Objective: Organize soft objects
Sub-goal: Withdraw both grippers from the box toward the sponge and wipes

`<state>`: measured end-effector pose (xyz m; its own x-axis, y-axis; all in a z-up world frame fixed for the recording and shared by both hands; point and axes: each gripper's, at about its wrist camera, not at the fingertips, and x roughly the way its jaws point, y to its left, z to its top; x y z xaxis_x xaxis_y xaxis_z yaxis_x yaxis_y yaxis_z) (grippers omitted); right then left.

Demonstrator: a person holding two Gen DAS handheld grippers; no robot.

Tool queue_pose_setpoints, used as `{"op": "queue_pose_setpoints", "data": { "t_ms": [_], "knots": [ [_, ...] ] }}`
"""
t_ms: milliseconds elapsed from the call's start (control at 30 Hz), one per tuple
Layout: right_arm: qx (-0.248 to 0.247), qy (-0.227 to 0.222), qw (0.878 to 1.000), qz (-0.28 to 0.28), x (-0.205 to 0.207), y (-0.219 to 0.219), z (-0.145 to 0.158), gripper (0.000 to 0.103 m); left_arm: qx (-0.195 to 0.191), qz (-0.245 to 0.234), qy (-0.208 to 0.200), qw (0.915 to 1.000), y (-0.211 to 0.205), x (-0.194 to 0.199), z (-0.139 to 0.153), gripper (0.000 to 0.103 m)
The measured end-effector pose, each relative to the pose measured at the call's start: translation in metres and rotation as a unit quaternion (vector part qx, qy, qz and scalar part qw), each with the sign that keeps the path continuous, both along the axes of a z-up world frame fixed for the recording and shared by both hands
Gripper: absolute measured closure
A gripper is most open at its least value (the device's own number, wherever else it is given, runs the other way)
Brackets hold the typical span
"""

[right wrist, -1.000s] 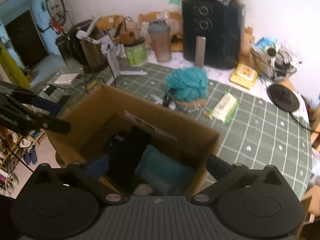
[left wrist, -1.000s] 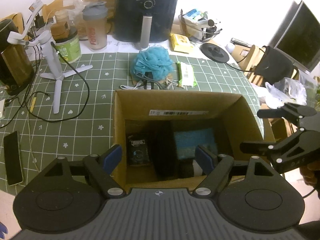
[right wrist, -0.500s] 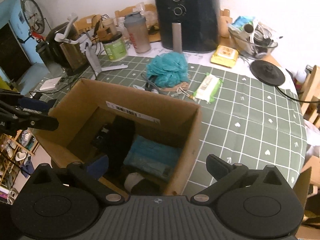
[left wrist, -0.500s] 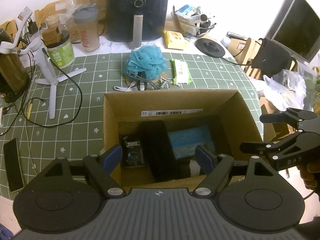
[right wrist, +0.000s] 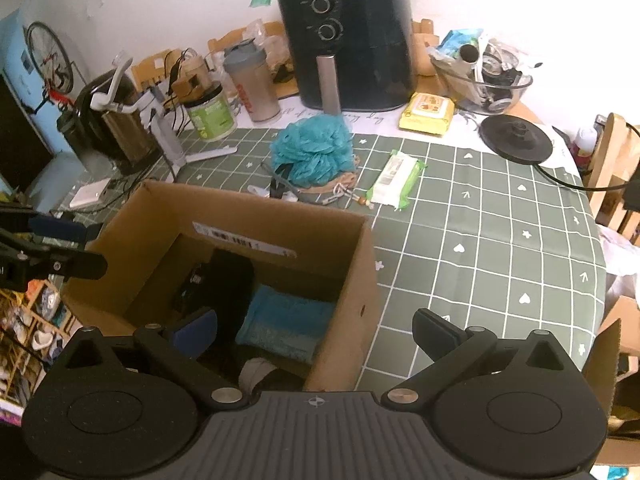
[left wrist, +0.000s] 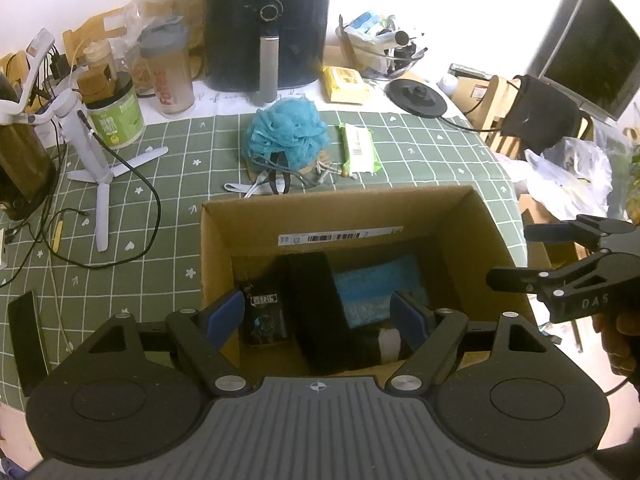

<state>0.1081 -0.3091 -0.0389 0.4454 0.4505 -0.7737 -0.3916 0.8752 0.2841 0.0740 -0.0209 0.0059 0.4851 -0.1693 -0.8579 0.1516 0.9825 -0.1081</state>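
An open cardboard box [left wrist: 340, 204] stands on the green checked tablecloth. It holds a teal folded towel [left wrist: 376, 284], a black fabric bundle [left wrist: 316, 300], a small black packet [left wrist: 266, 316] and a white roll [left wrist: 390, 340]. Behind the box lie a blue mesh bath sponge [left wrist: 286, 132] and a green wipes pack [left wrist: 358, 148]. My left gripper [left wrist: 316, 314] hangs open over the box's near side, holding nothing. My right gripper [right wrist: 316, 330] is open too and straddles the box's [right wrist: 256, 208] right wall. The sponge [right wrist: 314, 148] is far beyond it.
A black air fryer [left wrist: 268, 24], a shaker bottle [left wrist: 170, 68], a green tub [left wrist: 116, 114] and a glass bowl [left wrist: 380, 52] line the back. A white tripod stand [left wrist: 90, 152] with cables and a phone [left wrist: 26, 344] lie left. A kettle base [right wrist: 516, 138] sits right.
The right wrist view has rolled level and shifted right, so the box now sits more to its left. The left gripper has hardly moved. Both stay open.
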Motion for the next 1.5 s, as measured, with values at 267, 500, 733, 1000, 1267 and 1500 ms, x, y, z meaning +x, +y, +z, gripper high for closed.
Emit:
{"op": "queue_pose_setpoints", "data": {
  "t_ms": [267,500,733,1000,1267,1500],
  "knots": [
    [0.009,0.002,1.0,-0.03,0.012,-0.006,0.0,0.0,-0.002,-0.005,-0.025,0.9997,0.002,0.009,0.005,0.023],
    [-0.014,-0.008,0.998,-0.058,0.026,-0.008,-0.002,0.0,-0.006,-0.006,-0.044,0.999,0.009,0.019,0.007,0.023],
    [-0.036,-0.032,0.996,-0.08,0.046,-0.009,-0.003,0.0,-0.015,-0.009,-0.044,0.9989,0.021,0.032,0.005,0.023],
    [-0.051,-0.044,0.995,-0.079,0.081,-0.008,-0.004,0.0,-0.021,-0.027,-0.051,0.9981,0.028,0.047,0.006,0.023],
    [-0.05,-0.033,0.996,-0.059,0.124,-0.002,-0.021,0.0,-0.036,-0.034,-0.042,0.9979,0.037,0.062,-0.001,0.023],
    [-0.051,-0.031,0.998,-0.037,0.162,0.007,-0.035,0.0,-0.041,-0.036,-0.051,0.9972,0.043,0.071,0.004,0.023]
  ]
}}
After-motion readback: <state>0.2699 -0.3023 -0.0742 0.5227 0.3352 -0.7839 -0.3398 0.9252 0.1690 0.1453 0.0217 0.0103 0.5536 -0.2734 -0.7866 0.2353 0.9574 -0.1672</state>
